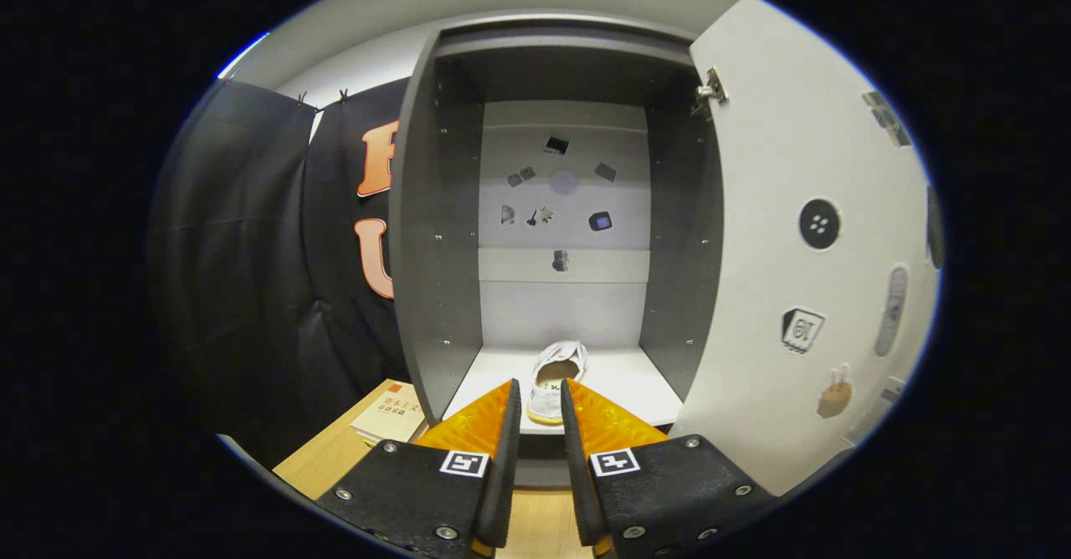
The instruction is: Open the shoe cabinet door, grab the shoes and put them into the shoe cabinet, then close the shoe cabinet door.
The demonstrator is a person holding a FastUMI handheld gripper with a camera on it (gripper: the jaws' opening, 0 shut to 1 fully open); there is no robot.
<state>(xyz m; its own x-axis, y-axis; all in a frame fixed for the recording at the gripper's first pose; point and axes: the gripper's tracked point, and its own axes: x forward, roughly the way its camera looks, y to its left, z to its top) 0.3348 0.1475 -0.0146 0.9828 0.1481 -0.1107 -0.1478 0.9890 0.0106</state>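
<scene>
Black cloth walls close off the booth to the left of your claw [539, 385], and a pale wooden table [330, 458] runs under it, with a book [390, 415] lying on the wood just left of the left finger. Straight ahead stands the grey shoe cabinet [435, 233], its white door [795, 207] swung fully open to the right of your claw, with stickers on the door's inner face and on the cabinet's back panel. A white shoe [555, 379] sits on the cabinet's white bottom shelf [636, 392], close to the front edge, heel opening toward you. Your claw is a little open, the orange fingers [481, 417] parted by a narrow gap. The shoe lies just ahead of the fingertips, seen through that gap. You cannot tell whether the tips touch it; they do not look closed on it.
</scene>
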